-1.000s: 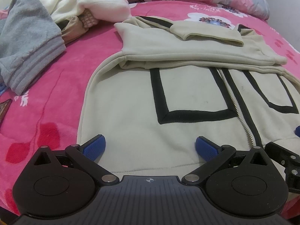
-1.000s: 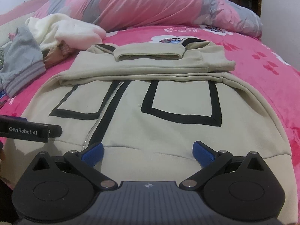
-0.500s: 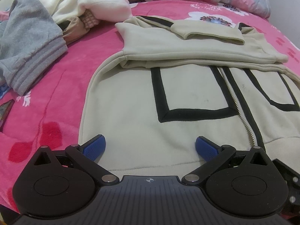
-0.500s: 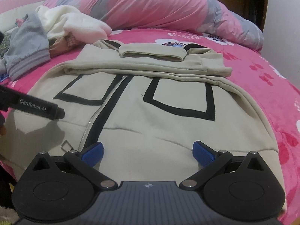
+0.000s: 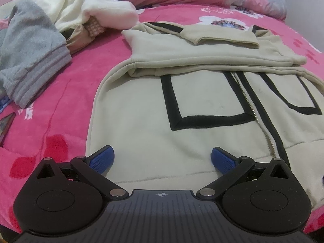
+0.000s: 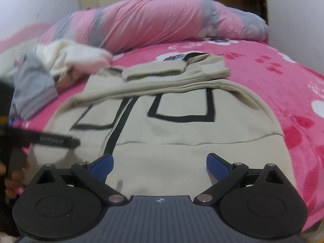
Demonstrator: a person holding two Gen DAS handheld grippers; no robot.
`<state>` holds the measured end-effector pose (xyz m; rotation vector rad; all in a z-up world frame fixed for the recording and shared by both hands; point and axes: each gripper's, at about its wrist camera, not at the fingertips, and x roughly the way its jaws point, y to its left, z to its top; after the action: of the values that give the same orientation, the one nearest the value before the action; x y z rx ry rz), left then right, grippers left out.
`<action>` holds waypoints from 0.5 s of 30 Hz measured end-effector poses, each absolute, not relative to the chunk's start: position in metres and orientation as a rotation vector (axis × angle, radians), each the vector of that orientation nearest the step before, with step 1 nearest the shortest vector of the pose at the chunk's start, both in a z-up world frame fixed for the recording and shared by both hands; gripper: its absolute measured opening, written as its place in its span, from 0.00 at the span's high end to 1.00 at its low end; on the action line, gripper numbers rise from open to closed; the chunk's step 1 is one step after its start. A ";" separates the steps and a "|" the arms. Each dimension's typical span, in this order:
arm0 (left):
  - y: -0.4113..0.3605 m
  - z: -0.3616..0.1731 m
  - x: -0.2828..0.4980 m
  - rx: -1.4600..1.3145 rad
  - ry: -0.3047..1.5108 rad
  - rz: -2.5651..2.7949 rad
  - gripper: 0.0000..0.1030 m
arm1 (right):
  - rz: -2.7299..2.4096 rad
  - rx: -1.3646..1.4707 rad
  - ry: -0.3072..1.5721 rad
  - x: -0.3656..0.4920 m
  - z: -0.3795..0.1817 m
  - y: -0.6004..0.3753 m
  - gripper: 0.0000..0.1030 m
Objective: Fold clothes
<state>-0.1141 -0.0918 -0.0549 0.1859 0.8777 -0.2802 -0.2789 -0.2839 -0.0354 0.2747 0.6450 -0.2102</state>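
Hoodie [image 5: 202,109], beige with black-outlined pockets and a zip down its front, lies flat on the pink bed [image 5: 60,101], its hem under the spread, empty jaws of the left gripper [image 5: 162,158] and right gripper [image 6: 159,165], its sleeves folded across its far end.

- a bed covered with a bright pink fleece blanket [image 5: 66,93] printed with white and red flowers fills both views.
- a beige zip jacket [image 5: 141,121] with black rectangular trim lies flat on the blanket in the centre of the frame, its upper part folded down over itself.
- a grey garment [image 5: 30,48] lies at the left edge, with a cream garment [image 5: 85,6] just beside it at upper left.
- a pink and grey quilt roll [image 6: 162,22] lies across the top.
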 end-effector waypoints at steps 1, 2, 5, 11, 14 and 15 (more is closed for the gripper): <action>-0.090 -0.054 -0.116 0.181 0.872 -0.290 0.00 | -0.217 0.294 0.638 -0.281 -0.034 -0.288 0.05; -0.086 -0.053 -0.120 0.177 0.860 -0.303 0.00 | -0.223 0.314 0.630 -0.284 -0.032 -0.293 0.05; -0.075 -0.049 -0.131 0.166 0.825 -0.346 0.00 | -0.245 0.364 0.608 -0.290 -0.028 -0.304 0.07; -0.047 -0.045 -0.158 0.155 0.762 -0.404 0.00 | -0.286 0.409 0.577 -0.296 -0.025 -0.313 0.09; -0.030 -0.046 -0.160 0.068 0.816 -0.434 0.00 | -0.296 0.423 0.571 -0.297 -0.024 -0.313 0.10; -0.025 -0.047 -0.161 0.038 0.830 -0.436 0.00 | -0.298 0.427 0.572 -0.297 -0.024 -0.313 0.11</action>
<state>-0.1606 -0.0248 -0.0468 0.0385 0.8298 -0.4360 -0.2967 -0.3134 -0.0239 0.4274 0.5718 -0.2977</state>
